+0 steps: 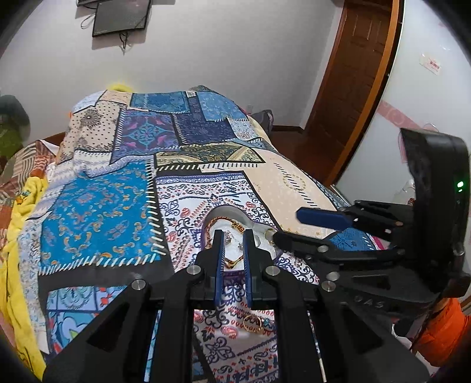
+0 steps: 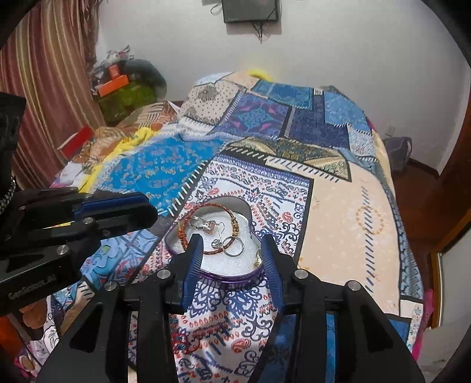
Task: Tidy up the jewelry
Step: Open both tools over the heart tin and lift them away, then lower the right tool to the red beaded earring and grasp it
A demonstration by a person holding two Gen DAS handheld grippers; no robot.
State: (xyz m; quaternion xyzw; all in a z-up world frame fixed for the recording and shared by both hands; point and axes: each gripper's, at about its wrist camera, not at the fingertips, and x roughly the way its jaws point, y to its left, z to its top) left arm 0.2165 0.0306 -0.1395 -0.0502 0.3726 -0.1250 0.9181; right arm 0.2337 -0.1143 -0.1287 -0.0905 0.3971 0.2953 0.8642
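A heart-shaped purple tin (image 2: pixel 235 278) with a white lining lies on the patterned bedspread. It holds a red and gold bangle (image 2: pixel 184 232), rings (image 2: pixel 234 246) and earrings. My right gripper (image 2: pixel 232 250) is open and empty, its fingers on either side of the tin's near rim. My left gripper (image 1: pixel 233 240) hangs over the tin (image 1: pixel 232 213) with its fingers a narrow gap apart and nothing between them. A gold ring and a small blue piece (image 1: pixel 254 322) lie on the bedspread below the left fingers.
The bedspread (image 2: pixel 338 235) covers a wide bed. Yellow cloth (image 1: pixel 17 235) and clutter lie at the bed's left side. A wooden door (image 1: pixel 353 76) stands at the right. A dark screen (image 2: pixel 250 10) hangs on the far wall.
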